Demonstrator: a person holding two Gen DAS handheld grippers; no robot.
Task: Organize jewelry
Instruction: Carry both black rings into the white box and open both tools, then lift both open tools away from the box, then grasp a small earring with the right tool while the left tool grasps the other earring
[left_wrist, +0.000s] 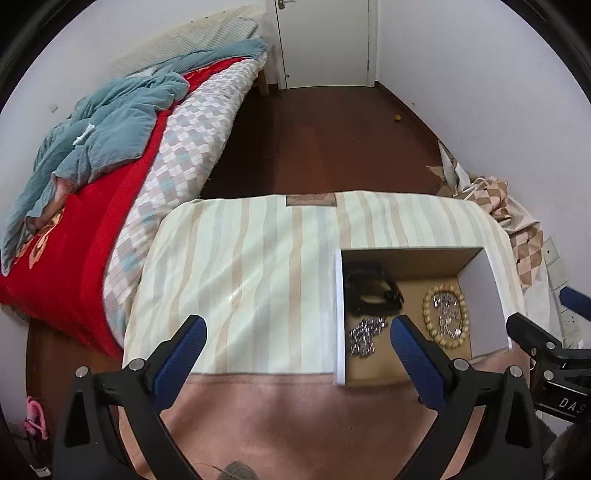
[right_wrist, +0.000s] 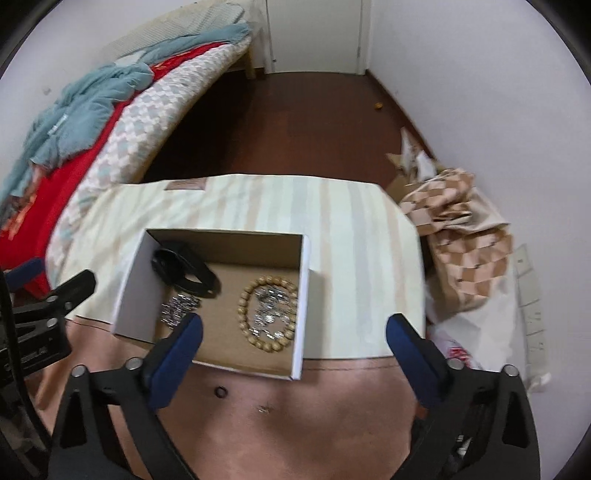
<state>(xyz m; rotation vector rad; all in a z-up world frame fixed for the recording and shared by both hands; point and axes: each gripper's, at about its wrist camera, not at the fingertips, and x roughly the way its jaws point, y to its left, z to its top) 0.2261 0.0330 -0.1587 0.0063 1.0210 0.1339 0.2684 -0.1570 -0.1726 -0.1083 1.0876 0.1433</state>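
An open white cardboard box (left_wrist: 339, 317) (right_wrist: 304, 295) stands on the cloth-covered table. Inside lie a black band (left_wrist: 371, 291) (right_wrist: 188, 269), a silver chain (left_wrist: 364, 336) (right_wrist: 177, 308), and a wooden bead bracelet (left_wrist: 428, 325) (right_wrist: 245, 310) ringed around more silver jewelry (right_wrist: 271, 312). A small dark ring (right_wrist: 220, 391) and a tiny silver piece (right_wrist: 264, 408) lie on the pink cloth in front of the box. My left gripper (left_wrist: 298, 330) is open and empty, left of the box. My right gripper (right_wrist: 294, 330) is open and empty over the box's front edge.
The table carries a striped cloth (left_wrist: 240, 266) and a pink cloth (right_wrist: 332, 424). A bed (left_wrist: 110, 177) with red and teal bedding stands at the left. A checkered bag (right_wrist: 465, 251) and white plastic bag lie on the floor at the right. A door (left_wrist: 325, 40) is at the far end.
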